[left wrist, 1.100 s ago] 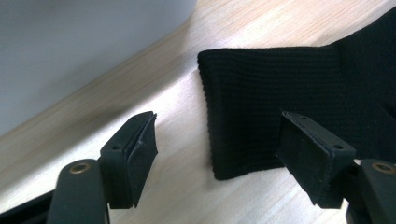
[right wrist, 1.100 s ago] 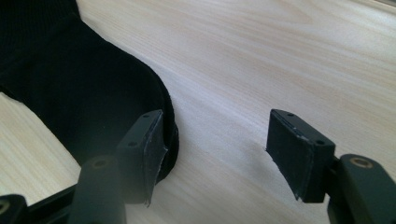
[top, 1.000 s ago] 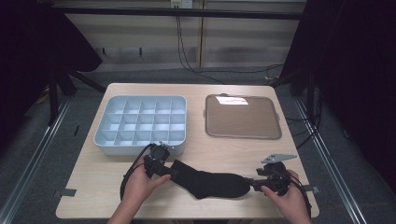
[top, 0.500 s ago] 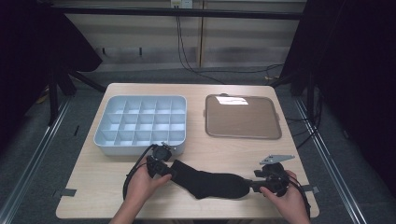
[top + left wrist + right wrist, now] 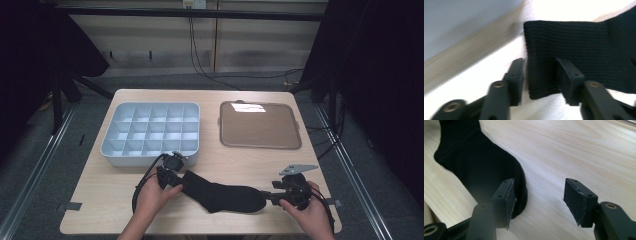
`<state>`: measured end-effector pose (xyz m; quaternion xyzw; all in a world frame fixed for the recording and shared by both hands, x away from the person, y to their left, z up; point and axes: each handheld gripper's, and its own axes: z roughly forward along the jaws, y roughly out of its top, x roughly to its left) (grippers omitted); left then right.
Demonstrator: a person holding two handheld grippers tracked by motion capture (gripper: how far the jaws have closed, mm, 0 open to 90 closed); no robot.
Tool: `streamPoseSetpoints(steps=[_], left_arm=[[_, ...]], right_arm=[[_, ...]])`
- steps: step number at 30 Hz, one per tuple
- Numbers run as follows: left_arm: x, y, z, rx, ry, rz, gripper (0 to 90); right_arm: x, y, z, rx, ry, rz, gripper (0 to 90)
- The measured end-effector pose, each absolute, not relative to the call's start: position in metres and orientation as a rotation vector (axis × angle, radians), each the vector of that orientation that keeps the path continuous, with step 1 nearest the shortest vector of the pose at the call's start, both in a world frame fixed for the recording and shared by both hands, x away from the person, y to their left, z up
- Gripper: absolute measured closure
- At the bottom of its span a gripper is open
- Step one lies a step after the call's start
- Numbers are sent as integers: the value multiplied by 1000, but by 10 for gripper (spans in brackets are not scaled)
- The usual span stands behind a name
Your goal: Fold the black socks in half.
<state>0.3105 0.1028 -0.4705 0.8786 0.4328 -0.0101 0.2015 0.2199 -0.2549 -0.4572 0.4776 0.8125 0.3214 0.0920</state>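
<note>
One black sock (image 5: 220, 194) is seen in the lower middle of the high view. One grey divided box (image 5: 150, 134) is counted at the centre left and one brown tray (image 5: 260, 126) at the centre right. Two grippers are counted, the left gripper (image 5: 172, 178) and the right gripper (image 5: 272, 196).

I'm seeing the sock (image 5: 579, 47) as matt black ribbed knit cloth, lying on a table (image 5: 579, 152) of pale, smooth wood grain. The divided box (image 5: 150, 132) is looking like light matt plastic, the tray (image 5: 260, 125) like brown plastic catching a glossy glare near its far edge
</note>
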Motion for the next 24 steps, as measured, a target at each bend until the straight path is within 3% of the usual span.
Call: streamPoseSetpoints(steps=[10,24], left_arm=[[309,101,-466,2456,1199,-8,756],[305,93,-442,2472,1117,-17,803]], right_arm=[[222,-240,-470,1418,2492,885,468],[227,-234,-474,1475,2557,828,644]])
